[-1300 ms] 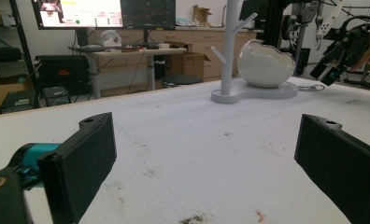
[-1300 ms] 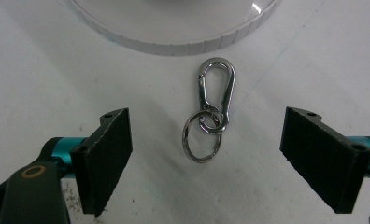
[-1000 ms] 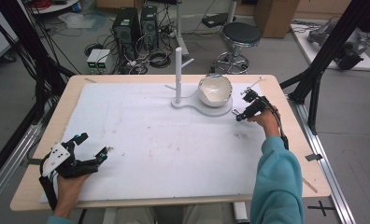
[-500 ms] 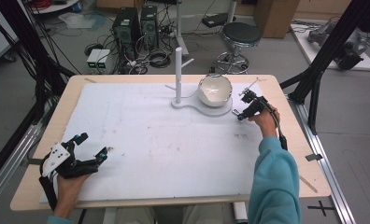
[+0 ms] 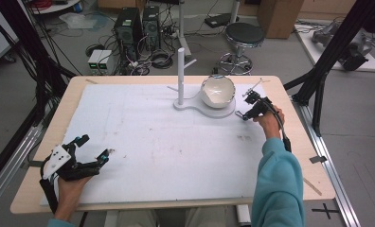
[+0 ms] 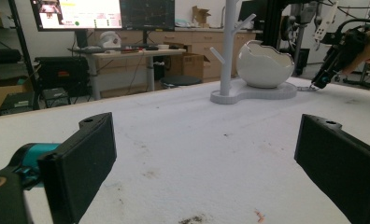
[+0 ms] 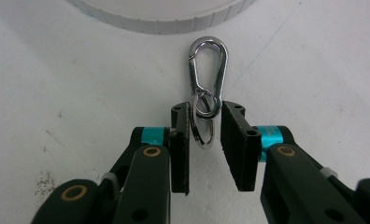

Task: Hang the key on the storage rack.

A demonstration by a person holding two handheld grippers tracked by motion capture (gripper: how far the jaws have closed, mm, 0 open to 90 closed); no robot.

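Grey floor beyond the tabletop's far edge: two black computer towers (image 5: 137, 26), tangled cables (image 5: 159, 59), round black stool (image 5: 244, 34), cardboard box (image 5: 280, 16); wall monitors (image 6: 103, 13) over wooden cabinets (image 6: 192, 49).

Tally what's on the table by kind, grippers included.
Grippers: 2, left gripper and right gripper
White stand with post: 1
White egg-shaped bowl on the stand's base: 1
Metal carabiner with key ring: 1
Total: 5
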